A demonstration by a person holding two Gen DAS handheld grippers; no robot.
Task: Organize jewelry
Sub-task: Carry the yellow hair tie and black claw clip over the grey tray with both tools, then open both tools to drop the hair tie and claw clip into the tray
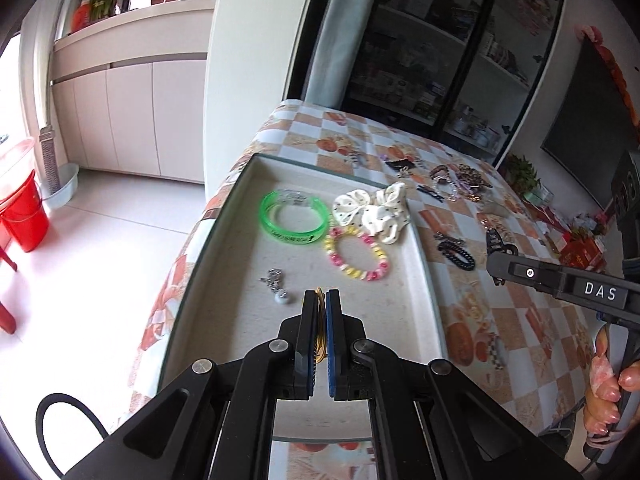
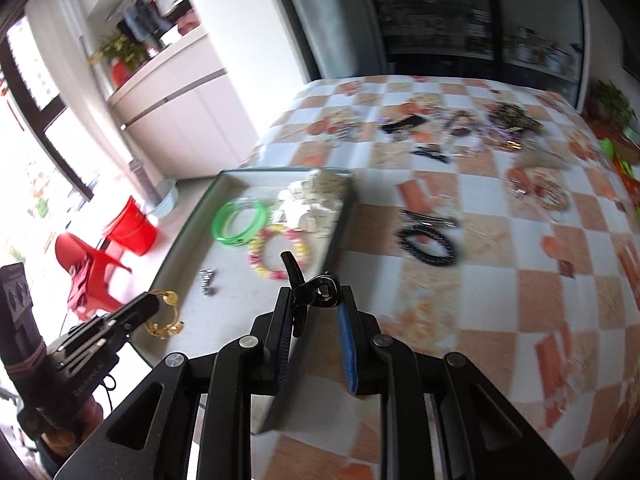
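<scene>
My left gripper [image 1: 320,296] is shut on a gold bangle [image 1: 319,320] over the near part of the grey tray [image 1: 424,264]; the bangle also shows in the right wrist view [image 2: 164,316]. My right gripper [image 2: 316,300] is shut on a black claw hair clip [image 2: 308,288], held above the tray's right edge [image 2: 340,216]; the clip also shows in the left wrist view [image 1: 498,246]. In the tray lie a green bangle [image 1: 294,220], a pink and yellow bead bracelet [image 1: 358,258], a white dotted scrunchie [image 1: 374,210] and a small silver charm [image 1: 276,286].
On the checkered tablecloth [image 2: 500,240] right of the tray lie a black coil hair tie [image 2: 426,244], a dark hair clip [image 2: 430,220] and several more hair pieces and bracelets [image 2: 508,124] at the back. A red bucket [image 1: 24,216] and red chair [image 2: 88,276] stand on the floor left.
</scene>
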